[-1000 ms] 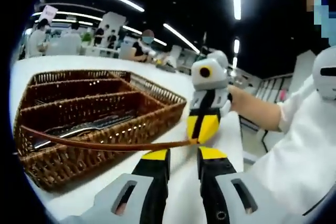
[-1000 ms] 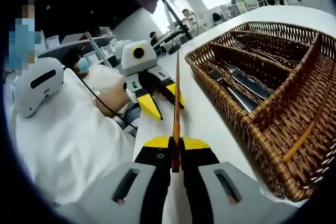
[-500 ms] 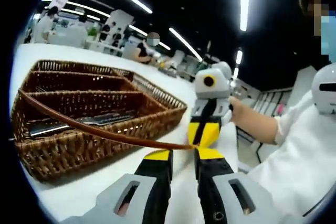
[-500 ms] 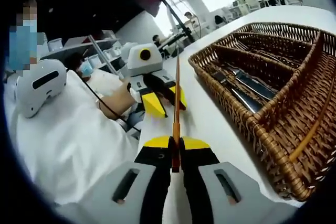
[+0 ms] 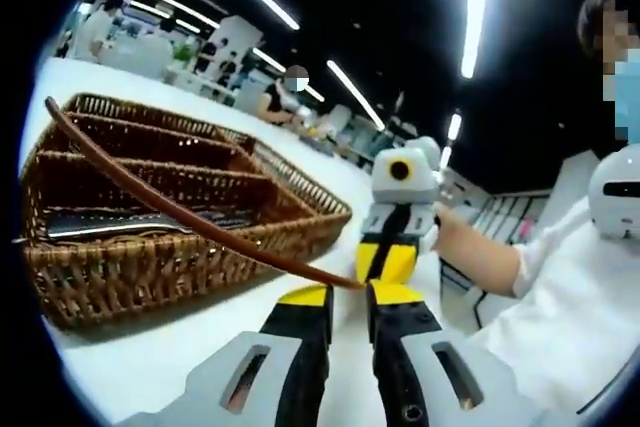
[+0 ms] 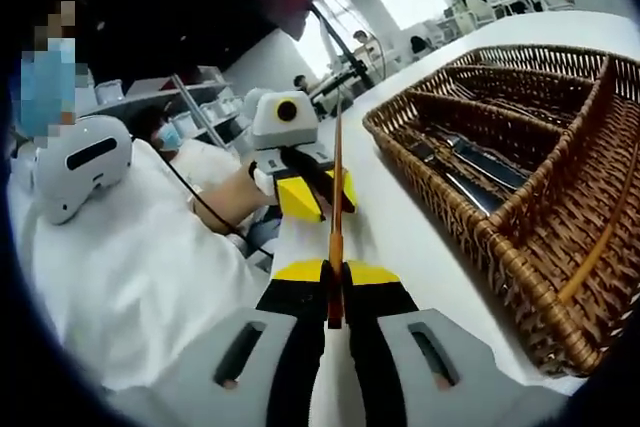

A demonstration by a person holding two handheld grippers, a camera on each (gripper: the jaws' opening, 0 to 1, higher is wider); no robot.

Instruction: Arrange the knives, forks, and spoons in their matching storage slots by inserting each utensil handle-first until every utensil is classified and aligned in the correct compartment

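A long thin brown wooden utensil (image 5: 180,212) slants from the basket's far left corner down to my right gripper (image 5: 385,265), which is shut on its end. In the right gripper view that utensil (image 6: 337,177) runs edge-on straight up from my shut right gripper (image 6: 335,269). My left gripper (image 5: 348,295) is open with a narrow gap, its tips just under the utensil's held end and facing the right gripper. It shows as yellow spread jaws behind the stick, left gripper (image 6: 315,197). The brown wicker basket (image 5: 150,267) has long compartments.
Metal utensils with dark handles (image 6: 470,172) lie in a middle compartment, metal utensils (image 5: 120,222). Another brown stick (image 6: 600,237) lies in the near compartment of the basket (image 6: 500,237). A person in white (image 6: 130,267) stands close behind the grippers. White table (image 5: 170,357) lies under the basket.
The wooden utensil's free end has swung upward from lying level across the basket's front to slanting over it. My left gripper's gap has narrowed a little.
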